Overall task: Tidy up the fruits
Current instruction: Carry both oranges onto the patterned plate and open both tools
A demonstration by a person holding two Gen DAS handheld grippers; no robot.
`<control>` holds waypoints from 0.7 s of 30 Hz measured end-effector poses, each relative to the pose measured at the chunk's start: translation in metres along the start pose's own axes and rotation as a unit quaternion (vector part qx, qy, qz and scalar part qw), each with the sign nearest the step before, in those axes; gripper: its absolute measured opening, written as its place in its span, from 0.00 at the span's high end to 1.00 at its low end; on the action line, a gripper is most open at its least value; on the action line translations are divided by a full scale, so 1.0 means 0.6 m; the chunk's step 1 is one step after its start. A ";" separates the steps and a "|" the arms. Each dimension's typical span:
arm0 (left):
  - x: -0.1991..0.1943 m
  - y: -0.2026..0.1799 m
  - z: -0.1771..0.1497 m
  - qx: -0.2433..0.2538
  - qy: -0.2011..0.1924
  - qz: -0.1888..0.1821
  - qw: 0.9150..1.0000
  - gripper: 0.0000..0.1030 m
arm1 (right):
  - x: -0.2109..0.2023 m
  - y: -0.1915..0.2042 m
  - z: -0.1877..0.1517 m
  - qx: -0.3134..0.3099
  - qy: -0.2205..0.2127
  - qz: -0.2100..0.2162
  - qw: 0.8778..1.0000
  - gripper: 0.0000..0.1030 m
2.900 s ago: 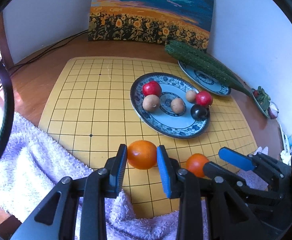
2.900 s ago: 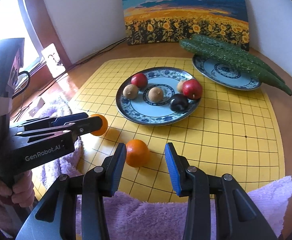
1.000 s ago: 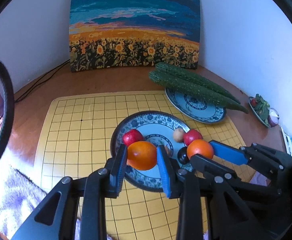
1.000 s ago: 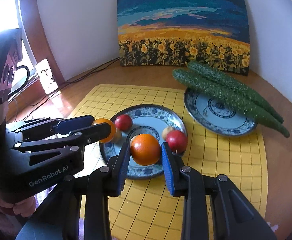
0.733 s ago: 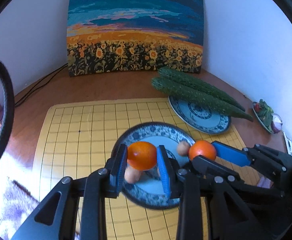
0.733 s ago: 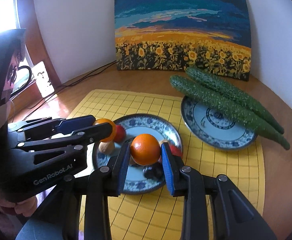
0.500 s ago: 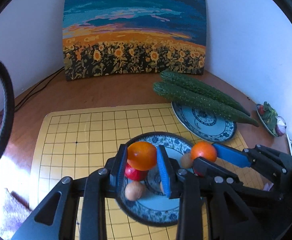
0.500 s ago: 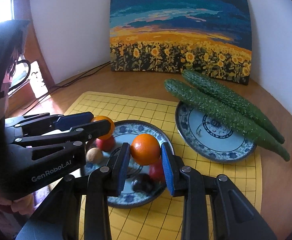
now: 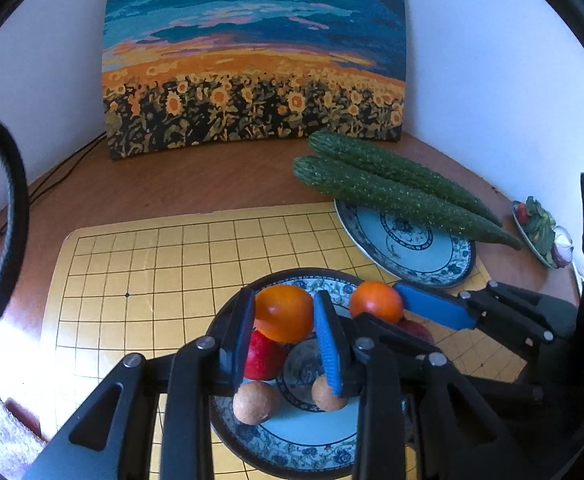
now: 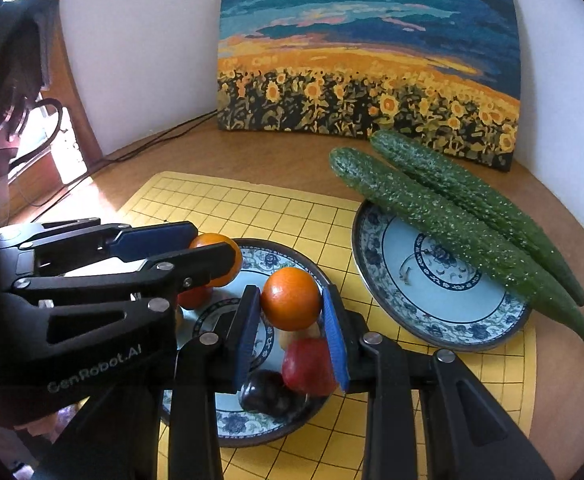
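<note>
My left gripper (image 9: 284, 314) is shut on an orange (image 9: 284, 312) and hangs over the blue-patterned fruit plate (image 9: 292, 440). My right gripper (image 10: 291, 304) is shut on a second orange (image 10: 291, 298) over the same plate (image 10: 232, 424). Each gripper also shows in the other's view: the right one (image 9: 376, 310) with its orange (image 9: 374, 300) to the right, the left one (image 10: 208, 254) with its orange (image 10: 222, 258) to the left. On the plate lie a red fruit (image 9: 262, 356), two brown fruits (image 9: 254, 402), another red fruit (image 10: 308, 366) and a dark plum (image 10: 266, 394).
A second blue-patterned plate (image 10: 440, 304) stands to the right with two long cucumbers (image 10: 432, 212) across its far rim. Both plates rest on a yellow grid mat (image 9: 140, 264). A sunflower painting (image 9: 252, 64) leans on the back wall. A small dish of greens (image 9: 540, 232) sits far right.
Both grippers have carried their oranges forward and a little lower, from the plate's near side to above its middle. The painting and cucumber plate look closer. Both grips are unchanged.
</note>
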State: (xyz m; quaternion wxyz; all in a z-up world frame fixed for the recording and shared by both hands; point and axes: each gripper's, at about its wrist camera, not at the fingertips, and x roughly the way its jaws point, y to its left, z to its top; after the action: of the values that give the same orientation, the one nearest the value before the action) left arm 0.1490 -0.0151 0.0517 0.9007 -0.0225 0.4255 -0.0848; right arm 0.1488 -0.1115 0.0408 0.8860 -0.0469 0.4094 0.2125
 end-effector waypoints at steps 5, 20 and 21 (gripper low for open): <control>0.004 0.002 0.001 -0.005 0.002 -0.006 1.000 0.69 | 0.001 -0.003 0.000 0.004 -0.003 -0.003 1.000 0.68; -0.006 0.001 0.002 -0.005 0.003 -0.003 1.000 0.65 | -0.015 -0.010 -0.003 0.013 -0.008 -0.004 1.000 0.57; -0.009 0.002 0.001 -0.006 0.003 -0.001 1.000 0.65 | -0.017 -0.010 -0.004 0.014 -0.008 -0.004 1.000 0.57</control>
State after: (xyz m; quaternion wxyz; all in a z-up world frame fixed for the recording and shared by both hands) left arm 0.1464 -0.0133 0.0559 0.8992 -0.0280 0.4286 -0.0837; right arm 0.1438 -0.1208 0.0466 0.8907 -0.0343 0.4050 0.2034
